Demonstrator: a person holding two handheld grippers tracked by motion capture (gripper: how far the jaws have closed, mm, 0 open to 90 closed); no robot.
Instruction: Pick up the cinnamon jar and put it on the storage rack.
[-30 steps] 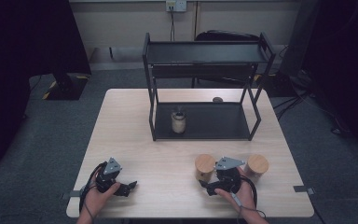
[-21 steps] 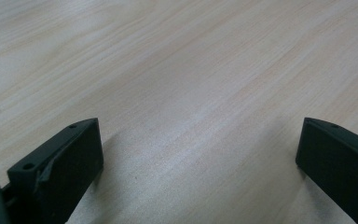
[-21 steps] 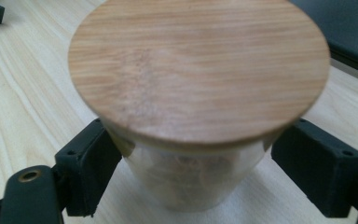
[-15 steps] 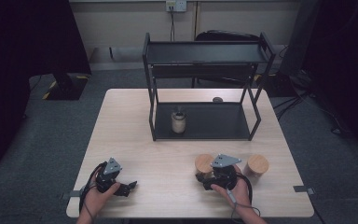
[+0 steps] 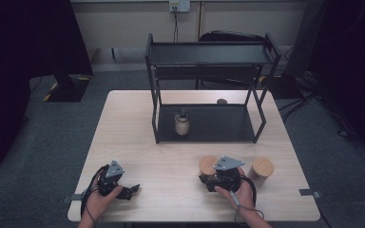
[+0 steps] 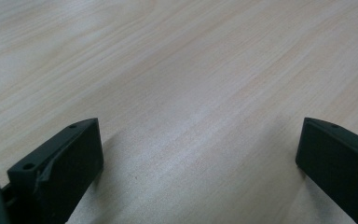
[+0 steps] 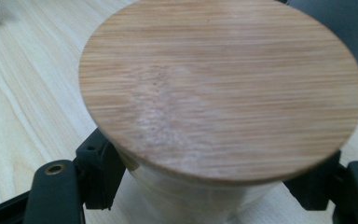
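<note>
I have the right gripper (image 5: 213, 176) clenched on the near jar (image 5: 208, 165), low and right of centre in the high view. Its jaws have just been closing, and in the right gripper view they sit against the pale body on both sides, under the overhanging bamboo lid (image 7: 221, 88). The jar stands upright on the bench (image 5: 171, 161).

The left gripper (image 5: 129, 190) rests released at the lower left, its jaws wide apart with bare wood between them.

Risks, in my judgement: the grip sits just under the lid, high on the body, so the jar may swing or slip on lifting. If the lid is loose, a tilt would shed it. A second lidded jar (image 5: 261, 168) stands near, to the right; a careless sweep could knock it. The two-tier black rack (image 5: 209, 90) at centre frame holds a small jar (image 5: 182, 123) on its lower shelf, and its posts leave limited clearance for any placement there.

The bench is light wood, clean and matt. Grey carpet surrounds it, the room is dim, and a wall socket (image 5: 179, 5) sits at the top centre.
</note>
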